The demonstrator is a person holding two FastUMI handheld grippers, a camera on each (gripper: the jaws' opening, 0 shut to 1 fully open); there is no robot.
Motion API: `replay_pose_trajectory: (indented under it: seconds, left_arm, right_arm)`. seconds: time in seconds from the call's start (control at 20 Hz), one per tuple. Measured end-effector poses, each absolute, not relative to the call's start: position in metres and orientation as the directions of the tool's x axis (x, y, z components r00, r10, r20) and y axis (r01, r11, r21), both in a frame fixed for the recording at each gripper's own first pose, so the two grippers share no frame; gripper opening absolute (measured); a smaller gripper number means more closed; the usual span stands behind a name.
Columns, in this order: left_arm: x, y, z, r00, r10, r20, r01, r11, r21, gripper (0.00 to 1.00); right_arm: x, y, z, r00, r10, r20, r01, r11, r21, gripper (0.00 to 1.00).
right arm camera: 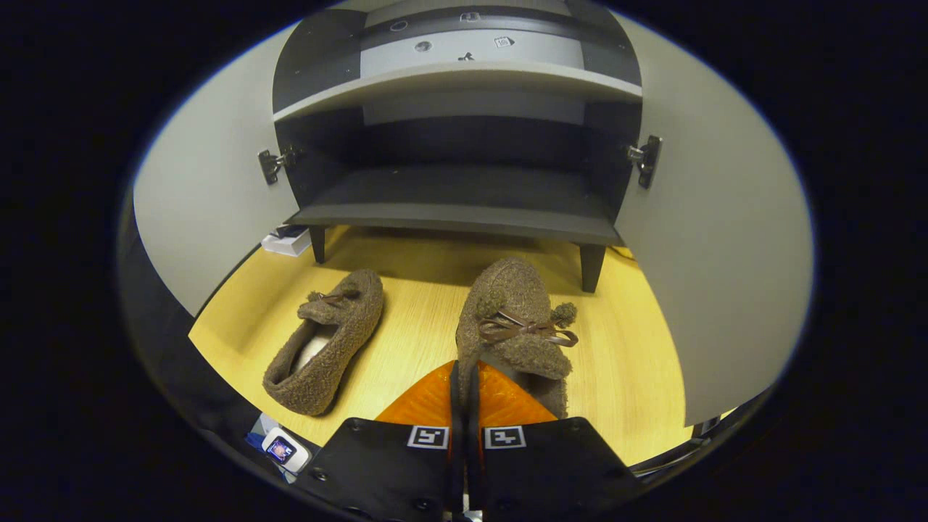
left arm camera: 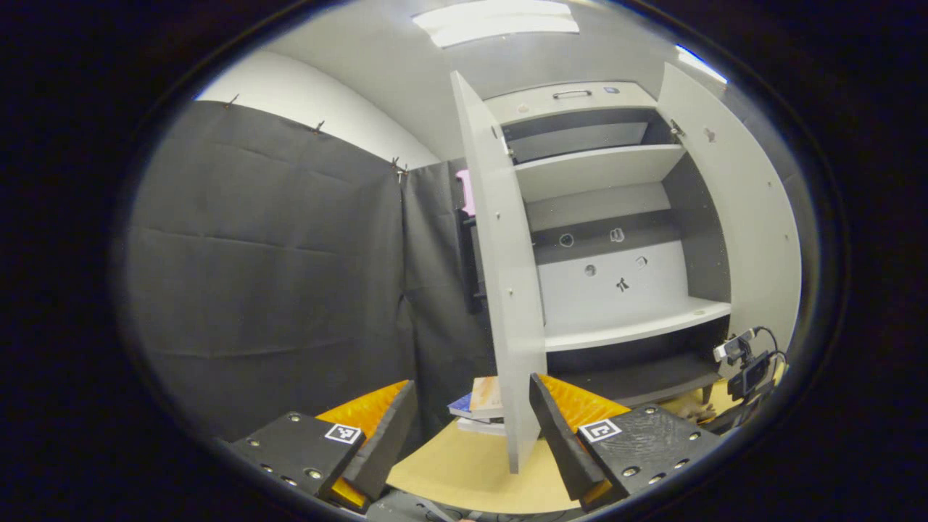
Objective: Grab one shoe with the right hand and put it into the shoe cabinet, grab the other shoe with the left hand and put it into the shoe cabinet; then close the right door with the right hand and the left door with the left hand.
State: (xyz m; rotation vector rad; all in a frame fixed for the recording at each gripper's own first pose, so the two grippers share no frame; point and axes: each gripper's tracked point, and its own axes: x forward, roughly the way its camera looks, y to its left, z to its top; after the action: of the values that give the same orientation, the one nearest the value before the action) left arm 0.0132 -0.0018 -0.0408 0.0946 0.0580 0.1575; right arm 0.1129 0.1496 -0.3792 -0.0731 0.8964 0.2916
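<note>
Two brown fuzzy shoes with bows lie on the wooden floor before the shoe cabinet (right arm camera: 457, 214), whose doors both stand open. In the right gripper view, my right gripper (right arm camera: 462, 377) is shut on the near left rim of the right-hand shoe (right arm camera: 518, 319). The other shoe (right arm camera: 326, 341) lies free to its left, toe toward the cabinet. In the left gripper view, my left gripper (left arm camera: 471, 384) is open and holds nothing, raised near the edge of the cabinet's left door (left arm camera: 500, 290). The right door (left arm camera: 747, 217) swings wide, and the pale shelves (left arm camera: 631, 330) are bare.
A stack of books (left arm camera: 482, 406) lies on the floor behind the left door. A small camera on a stand (left arm camera: 747, 362) sits by the right door. A small device with a screen (right arm camera: 283, 449) lies near the left shoe. Black cloth wall (left arm camera: 268, 254) stands left.
</note>
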Motion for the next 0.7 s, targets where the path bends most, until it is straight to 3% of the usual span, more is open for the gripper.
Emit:
replay_pose_trajectory:
  seconds: [0.05,0.7]
  left_arm:
    - [0.013,-0.007,-0.039,0.988,0.146,-0.044,-0.141,0.985,0.096,0.99]
    - [0.033,-0.057,-0.038,0.999,0.017,-0.029,-0.016,0.999,0.040,0.99]
  right_arm:
    - [0.115,0.149,-0.368,0.603,0.226,-0.765,-0.282,0.958,0.061,0.04]
    - [0.164,0.146,-0.232,0.763,0.294,-0.575,-0.300,0.950,0.088,0.04]
